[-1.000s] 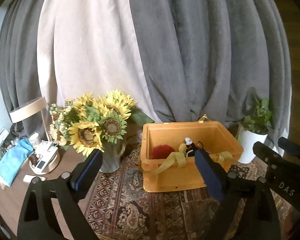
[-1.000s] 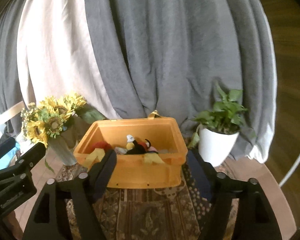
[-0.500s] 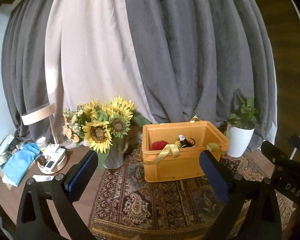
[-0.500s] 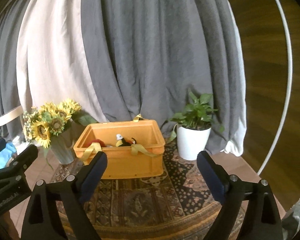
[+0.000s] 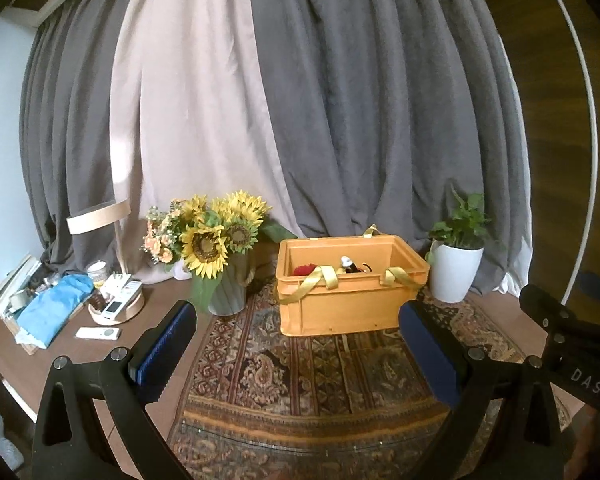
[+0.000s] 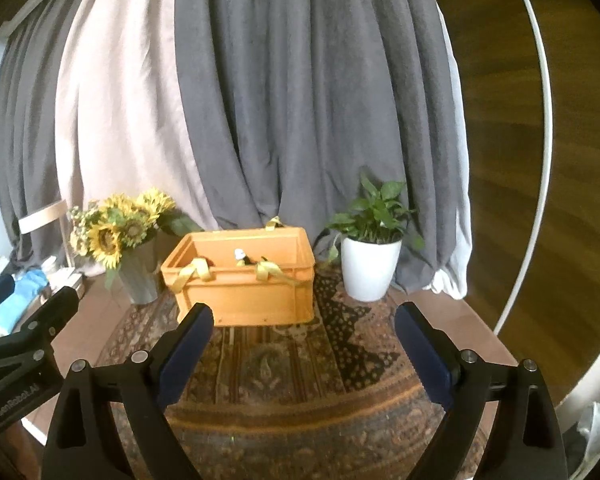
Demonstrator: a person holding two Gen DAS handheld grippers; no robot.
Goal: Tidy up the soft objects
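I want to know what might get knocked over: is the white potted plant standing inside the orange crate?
No, the white potted plant stands on the patterned rug beside the orange crate, outside its walls.

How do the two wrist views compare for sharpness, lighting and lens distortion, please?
Left wrist view: fairly sharp, the orange plastic crate and patterned rug crisp under soft daylight; the grey curtain bows strongly with fisheye distortion. Right wrist view: softer, slightly blurred on the same crate and sunflower bouquet, with dark corners.
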